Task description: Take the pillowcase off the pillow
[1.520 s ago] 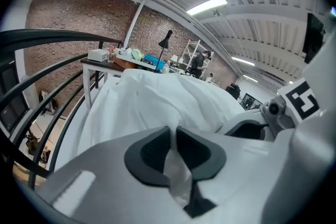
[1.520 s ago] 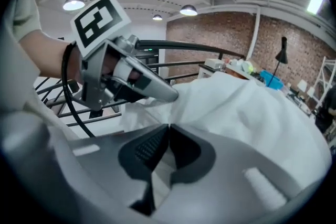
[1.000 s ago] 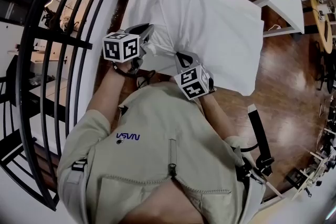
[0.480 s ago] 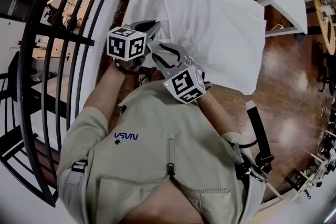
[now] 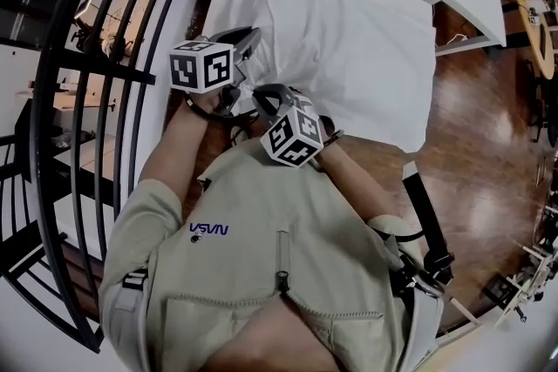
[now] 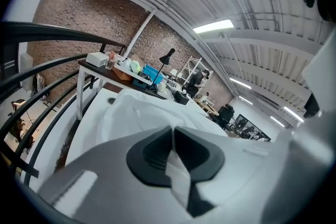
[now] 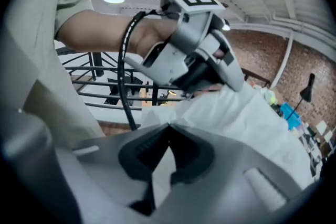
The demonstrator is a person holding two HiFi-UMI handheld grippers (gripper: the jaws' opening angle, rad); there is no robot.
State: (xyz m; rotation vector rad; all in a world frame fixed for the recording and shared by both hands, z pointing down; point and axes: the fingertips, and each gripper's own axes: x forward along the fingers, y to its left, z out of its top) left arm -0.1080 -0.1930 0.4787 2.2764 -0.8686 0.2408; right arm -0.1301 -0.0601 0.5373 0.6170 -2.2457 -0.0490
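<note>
The pillowcase (image 5: 366, 74) is lying on the white tabletop (image 5: 225, 9) straight ahead of the person. Its long axis is running away from the body, toward the upper right of the head view, and the far corner nearest the wooden floor is hanging past the tabletop's edge. The pillow itself is sitting inside the cloth, so only the cover is showing. Both tools are working at the near end, just beside each other. The left hand-held gripper (image 5: 248, 57) is pinching shut on a fold of the pillowcase, and in the left gripper view (image 6: 172, 134) a white strip is running between its pads while the rest of the cover (image 6: 157, 113) is stretching ahead of it. The right hand-held gripper (image 5: 260, 98) is sitting a little closer to the person's chest. Its jaws have just been closing, and in the right gripper view (image 7: 168, 131) they are meeting on white cloth. In that view the left tool (image 7: 231, 80) is biting the same gathered edge (image 7: 252, 118) just beyond. Since the bulk is lying wholly forward of both grips, the coming move is probably depending on drawing the cloth back along that long axis toward the body. Whether the gathered edge is the open mouth of the cover is not showing clearly.
</note>
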